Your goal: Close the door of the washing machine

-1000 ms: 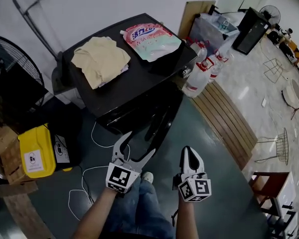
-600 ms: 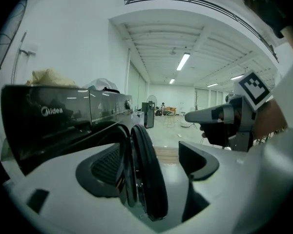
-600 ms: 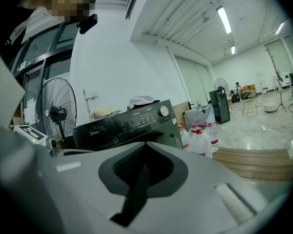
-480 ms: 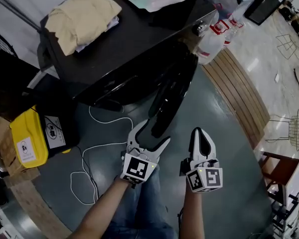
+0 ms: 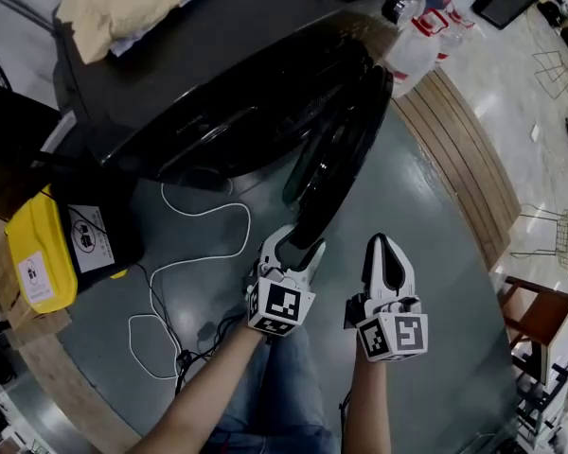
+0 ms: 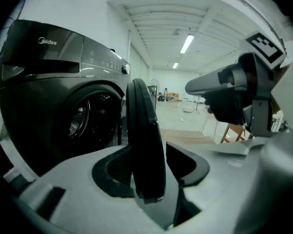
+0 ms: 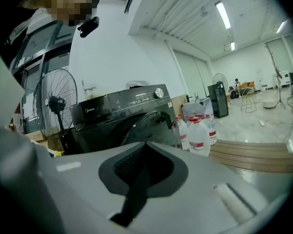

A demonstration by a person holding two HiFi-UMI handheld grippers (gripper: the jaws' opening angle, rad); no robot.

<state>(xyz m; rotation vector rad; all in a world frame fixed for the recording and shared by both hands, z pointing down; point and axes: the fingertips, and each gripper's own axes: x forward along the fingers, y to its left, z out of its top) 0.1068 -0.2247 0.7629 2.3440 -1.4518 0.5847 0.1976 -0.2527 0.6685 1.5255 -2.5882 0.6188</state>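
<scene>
Left gripper [image 5: 296,246] fingers, just been closing, straddle the edge of the open washing machine door [image 6: 144,140]; left gripper view alone shows a sliver of gap; right gripper [image 5: 385,244] fingers pressed together, empty, just beside door in head view.

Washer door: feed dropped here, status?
Left gripper jaws just closing round door edge, not clamped. Right gripper shut, empty. Door wide open. Nothing seen blocking.

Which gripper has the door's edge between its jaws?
The left gripper: its jaws have just been closing round the door. The right gripper is shut, empty.
</scene>
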